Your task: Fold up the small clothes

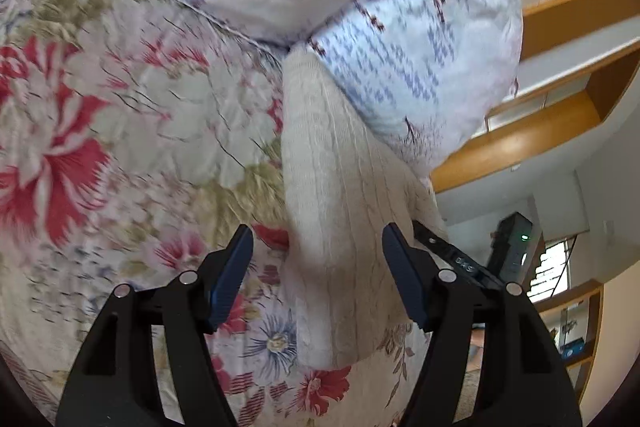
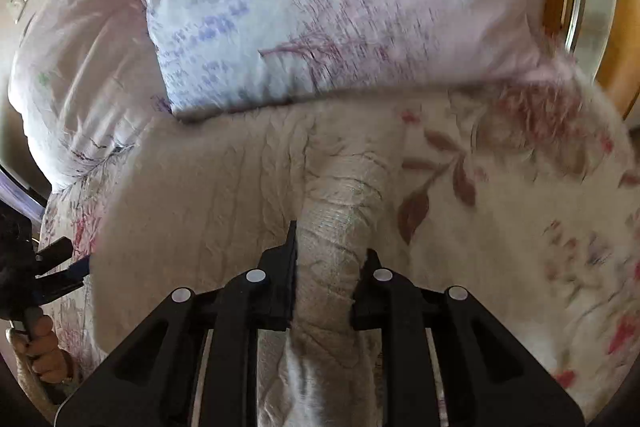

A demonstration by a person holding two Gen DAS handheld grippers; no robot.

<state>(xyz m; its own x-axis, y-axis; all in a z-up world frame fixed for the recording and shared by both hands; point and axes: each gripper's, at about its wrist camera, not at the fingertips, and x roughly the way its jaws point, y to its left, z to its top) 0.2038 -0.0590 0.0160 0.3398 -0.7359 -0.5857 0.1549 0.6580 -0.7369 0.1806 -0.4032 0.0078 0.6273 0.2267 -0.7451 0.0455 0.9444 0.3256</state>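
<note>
A cream cable-knit garment (image 1: 340, 195) lies on the floral bedspread (image 1: 120, 131). In the left wrist view my left gripper (image 1: 318, 263) is open, its blue-padded fingers standing either side of the garment's edge without pinching it. In the right wrist view the garment (image 2: 208, 203) spreads flat, and a bunched strip or sleeve of it (image 2: 336, 247) runs between the fingers of my right gripper (image 2: 330, 255), which is shut on it. The left gripper also shows at the left edge of the right wrist view (image 2: 60, 267), held by a hand.
A lilac-printed pillow (image 2: 320, 19) and a white quilt (image 2: 80, 47) lie just behind the garment. The pillow also shows in the left wrist view (image 1: 420, 47). A wooden headboard shelf (image 1: 560, 99) stands to the right. Floral bedspread (image 2: 520, 227) extends to the right.
</note>
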